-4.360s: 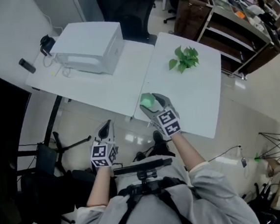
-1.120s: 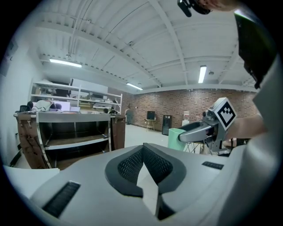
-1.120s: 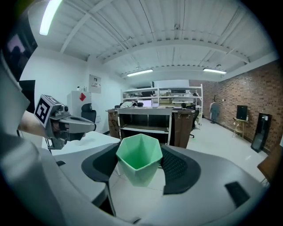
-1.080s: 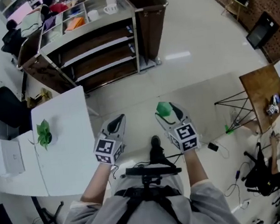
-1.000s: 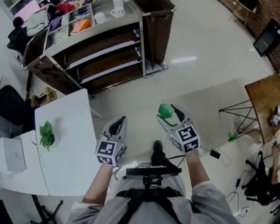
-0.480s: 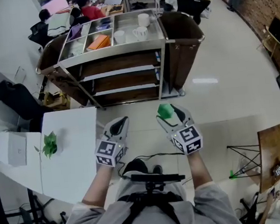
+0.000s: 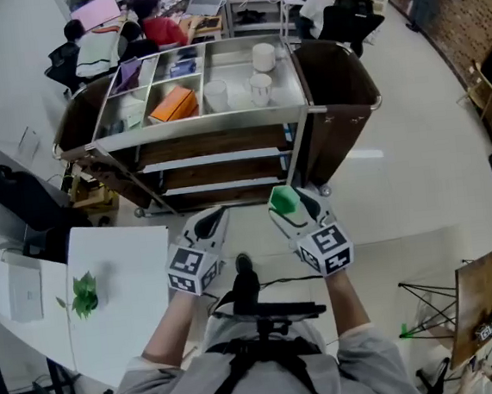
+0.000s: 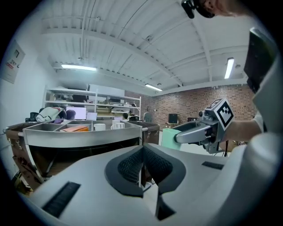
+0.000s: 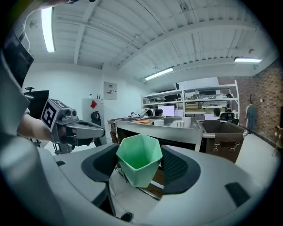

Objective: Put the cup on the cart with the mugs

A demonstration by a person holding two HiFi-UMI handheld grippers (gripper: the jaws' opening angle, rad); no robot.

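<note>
A green faceted cup (image 9: 139, 159) sits upright between the jaws of my right gripper (image 7: 292, 205), which is shut on it; the same cup (image 7: 283, 199) shows green at the jaw tips in the head view. My left gripper (image 7: 207, 225) is held beside it, shut and with nothing in it, its pads (image 8: 140, 164) meeting. Ahead stands the metal cart (image 7: 292, 107) with three white mugs (image 7: 259, 87) in its right top tray. The mugs (image 9: 185, 123) also show on the cart top in the right gripper view.
The cart has a brown bag (image 7: 340, 96) hung on its right end and an orange item (image 7: 174, 104) in a middle bin. A white table (image 7: 115, 274) with a small green plant (image 7: 84, 294) lies at my left. People sit at desks (image 7: 158, 5) behind the cart.
The cart has come closer and more central in the head view as I walk toward it. Both grippers keep their pose, the cup still held in the right one.
</note>
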